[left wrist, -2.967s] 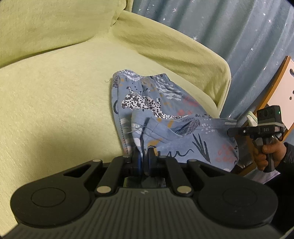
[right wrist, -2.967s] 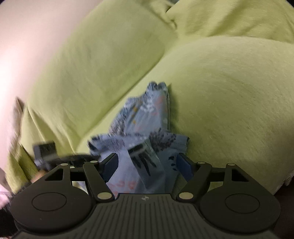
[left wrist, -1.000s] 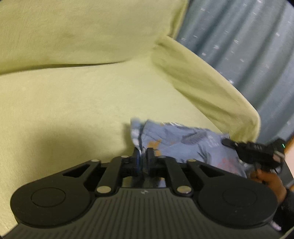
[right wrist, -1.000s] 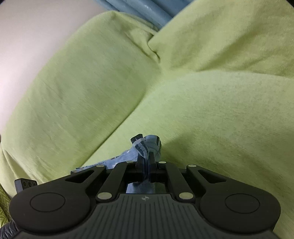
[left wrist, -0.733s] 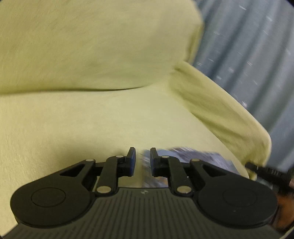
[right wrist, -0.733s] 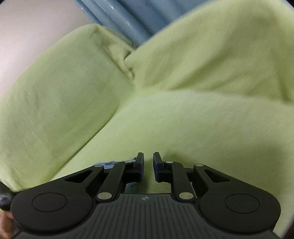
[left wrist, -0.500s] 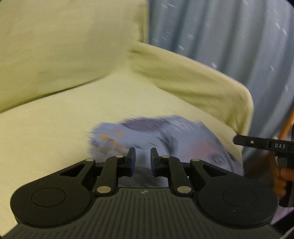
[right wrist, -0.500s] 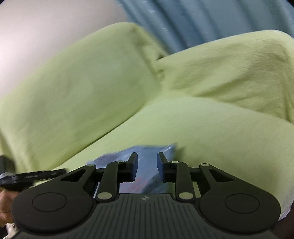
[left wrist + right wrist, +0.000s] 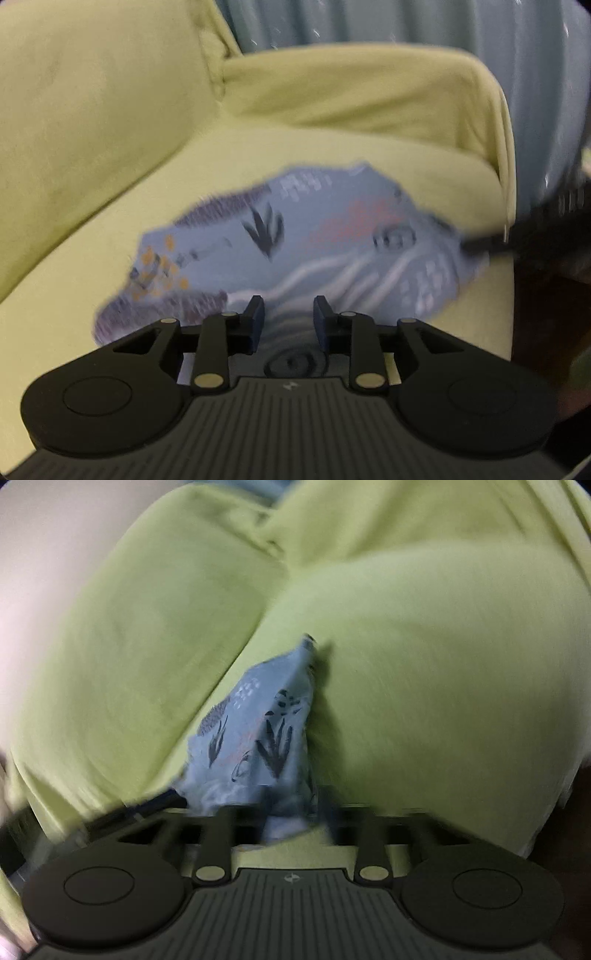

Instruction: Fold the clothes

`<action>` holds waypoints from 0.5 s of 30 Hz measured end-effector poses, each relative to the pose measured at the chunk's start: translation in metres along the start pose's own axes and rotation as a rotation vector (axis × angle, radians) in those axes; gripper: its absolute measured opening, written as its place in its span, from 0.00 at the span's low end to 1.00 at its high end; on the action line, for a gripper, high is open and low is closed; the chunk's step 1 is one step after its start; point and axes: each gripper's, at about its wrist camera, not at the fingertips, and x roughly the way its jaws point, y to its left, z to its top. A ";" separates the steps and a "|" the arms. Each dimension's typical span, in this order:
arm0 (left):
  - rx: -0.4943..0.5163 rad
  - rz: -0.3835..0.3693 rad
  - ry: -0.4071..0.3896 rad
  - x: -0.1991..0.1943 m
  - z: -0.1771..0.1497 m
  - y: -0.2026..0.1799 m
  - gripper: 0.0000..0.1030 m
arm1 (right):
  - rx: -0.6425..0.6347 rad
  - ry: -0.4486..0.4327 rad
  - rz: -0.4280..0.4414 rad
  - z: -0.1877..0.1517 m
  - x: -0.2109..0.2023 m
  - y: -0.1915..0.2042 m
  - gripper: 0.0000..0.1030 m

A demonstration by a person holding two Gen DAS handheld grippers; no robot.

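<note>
On the green sofa seat (image 9: 92,280), the printed blue garment (image 9: 303,243) lies folded into a compact stack, the left claw (image 9: 287,321) open and empty above its near edge, its jaws having just opened, while the blurred right claw (image 9: 295,812), jaws just closing, shows no readable grip, leaving any final squaring.

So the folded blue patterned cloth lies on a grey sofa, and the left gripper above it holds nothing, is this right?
Not quite: the sofa is yellow-green, not grey, as the left wrist view shows. The rest stands: the folded blue patterned cloth lies on it, and the left gripper above it holds nothing.
</note>
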 end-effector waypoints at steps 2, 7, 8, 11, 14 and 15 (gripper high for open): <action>0.090 0.021 0.008 -0.001 -0.001 -0.008 0.23 | -0.024 -0.019 -0.024 0.001 -0.004 0.001 0.08; 0.124 0.024 0.032 0.004 0.001 -0.001 0.23 | -0.096 -0.090 -0.121 0.007 -0.025 -0.004 0.00; 0.118 0.023 0.034 0.004 0.002 0.001 0.24 | -0.117 -0.101 -0.127 0.009 -0.029 -0.002 0.00; 0.121 0.022 0.039 0.003 -0.001 0.003 0.24 | -0.162 -0.110 -0.075 0.009 -0.033 0.007 0.14; 0.095 0.008 0.041 0.005 -0.001 0.006 0.24 | -0.151 -0.062 -0.037 0.005 -0.023 0.014 0.43; 0.088 0.004 0.043 0.005 -0.001 0.008 0.24 | -0.151 -0.042 -0.030 0.003 -0.019 0.016 0.43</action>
